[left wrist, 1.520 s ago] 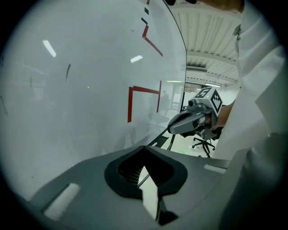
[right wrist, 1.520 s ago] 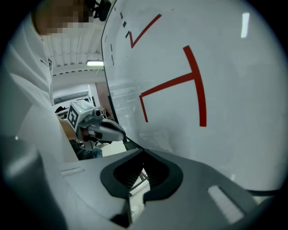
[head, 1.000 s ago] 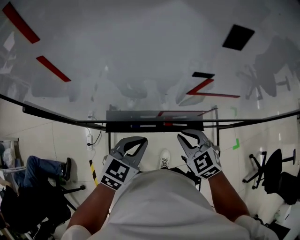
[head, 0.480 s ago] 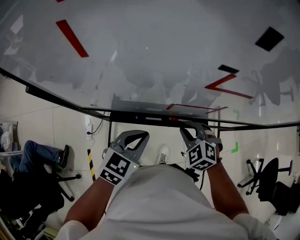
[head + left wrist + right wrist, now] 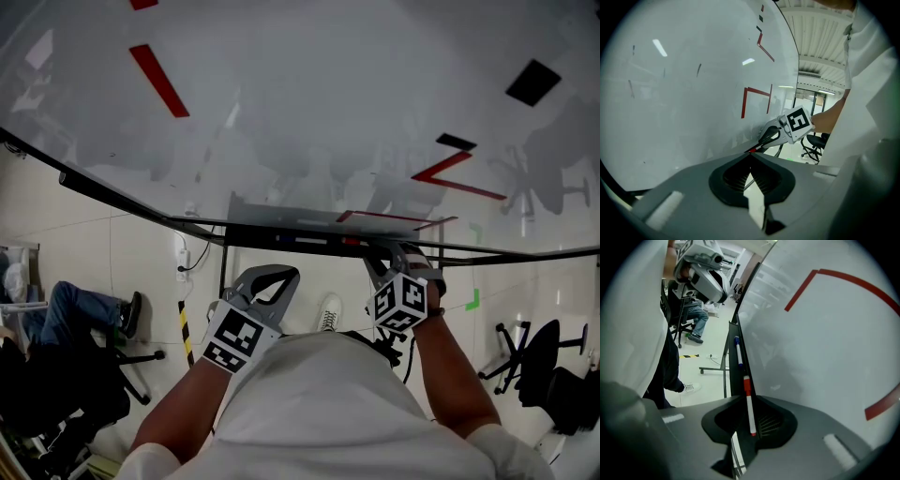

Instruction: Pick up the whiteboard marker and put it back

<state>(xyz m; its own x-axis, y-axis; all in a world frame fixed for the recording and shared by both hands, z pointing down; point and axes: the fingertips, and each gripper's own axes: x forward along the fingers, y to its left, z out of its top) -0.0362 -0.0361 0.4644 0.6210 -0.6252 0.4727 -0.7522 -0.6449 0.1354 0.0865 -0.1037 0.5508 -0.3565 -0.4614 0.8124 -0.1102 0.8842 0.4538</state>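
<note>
Right gripper (image 5: 382,253) at whiteboard marker (image 5: 352,242), left gripper (image 5: 272,274) lower

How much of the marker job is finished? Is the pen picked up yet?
Done: the right tongs are at the tray under the whiteboard. In hand: they look closed round the red-capped whiteboard marker, which lies in line with the tray, so it doesn't look lifted yet. Left: lifting it and putting it back. The left tongs are shut on nothing.

Red-capped white marker (image 5: 750,408); whiteboard (image 5: 825,343) white, red-lined.
</note>
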